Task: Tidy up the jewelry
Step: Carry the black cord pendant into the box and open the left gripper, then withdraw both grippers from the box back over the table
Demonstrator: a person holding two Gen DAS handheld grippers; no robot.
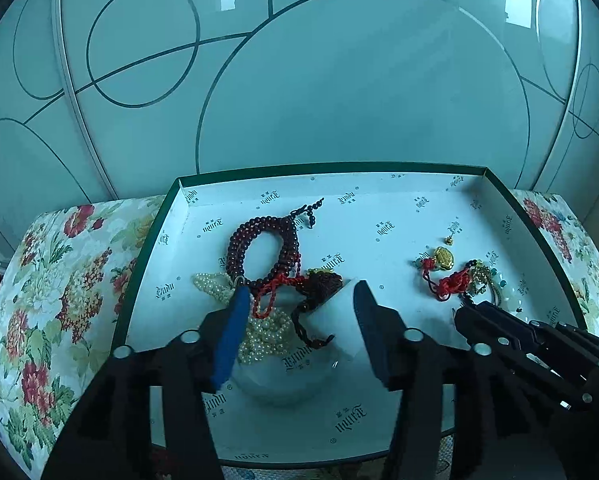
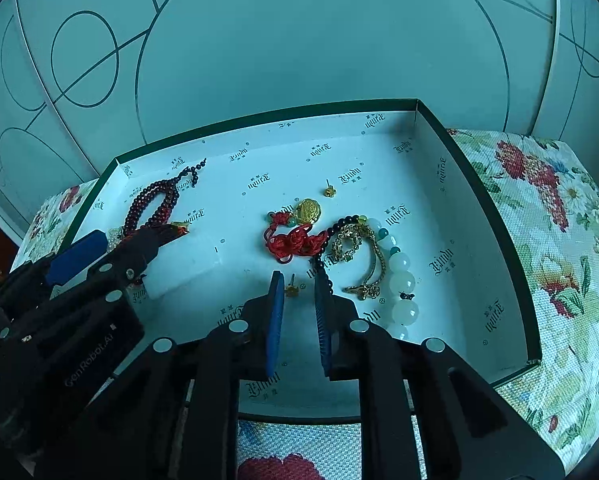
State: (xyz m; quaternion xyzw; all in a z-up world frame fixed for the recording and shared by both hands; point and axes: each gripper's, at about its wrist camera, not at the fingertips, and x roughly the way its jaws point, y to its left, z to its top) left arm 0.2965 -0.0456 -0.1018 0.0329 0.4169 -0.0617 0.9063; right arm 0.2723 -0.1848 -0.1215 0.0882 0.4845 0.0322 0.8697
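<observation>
A shallow white box with a green rim [image 1: 331,168] [image 2: 259,118] holds the jewelry. At its left lie dark red prayer beads [image 1: 259,248] [image 2: 155,200], a pearl string [image 1: 265,334] and a brown tassel [image 1: 323,286]. At its right lie a gold pendant on red knotted cord [image 1: 443,258] [image 2: 308,211], a gold chain [image 2: 355,248], a pale jade bead bracelet [image 2: 401,280] and a gold stud [image 2: 329,191]. My left gripper [image 1: 299,296] is open above the pearls and tassel. My right gripper [image 2: 299,280] is open, jaws narrowly apart around a small gold earring [image 2: 291,289].
The box rests on a floral cushion [image 1: 59,300] [image 2: 559,260]. A frosted glass wall with circle lines [image 1: 339,80] stands close behind. A white card [image 2: 187,272] lies in the box under the left pile.
</observation>
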